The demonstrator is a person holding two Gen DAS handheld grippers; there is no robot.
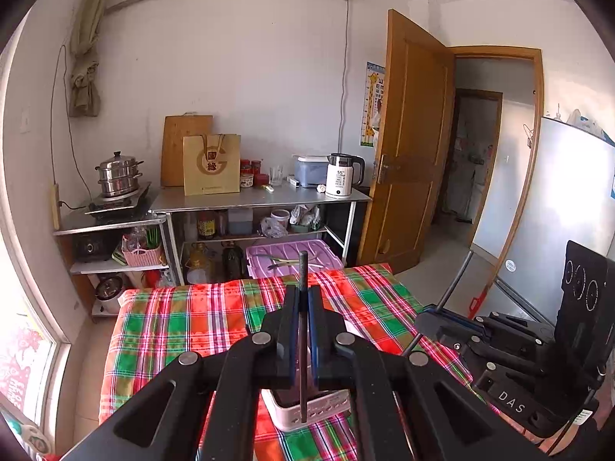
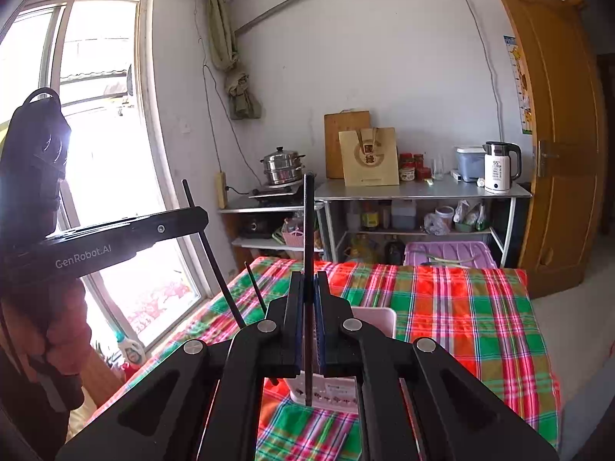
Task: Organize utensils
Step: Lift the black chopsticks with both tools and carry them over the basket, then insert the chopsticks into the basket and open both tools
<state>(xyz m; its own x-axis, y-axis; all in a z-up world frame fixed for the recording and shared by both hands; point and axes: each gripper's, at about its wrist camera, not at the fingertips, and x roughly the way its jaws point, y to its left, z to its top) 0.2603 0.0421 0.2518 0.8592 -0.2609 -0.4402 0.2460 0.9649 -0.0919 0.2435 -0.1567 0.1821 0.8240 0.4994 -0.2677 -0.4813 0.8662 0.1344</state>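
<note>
My left gripper [image 1: 303,296] is shut on a dark chopstick [image 1: 303,269] held upright, its lower end over a white and pink utensil holder [image 1: 307,409] on the plaid table. My right gripper [image 2: 308,280] is shut on another dark chopstick [image 2: 308,223], also upright, above the same holder [image 2: 374,319]. In the right wrist view the left gripper [image 2: 115,230] is at the left with its chopstick [image 2: 213,253], and a further dark stick [image 2: 255,288] stands by the holder. In the left wrist view the right gripper [image 1: 453,322] is at the right with its chopstick [image 1: 455,280].
The table has a red, green and white plaid cloth [image 1: 192,319]. Behind it stand a metal shelf unit [image 1: 261,199] with a kettle [image 1: 342,174], paper bag and steamer pot [image 1: 117,173], and a purple bin [image 1: 292,259]. A window [image 2: 96,153] is left, a wooden door [image 1: 407,146] right.
</note>
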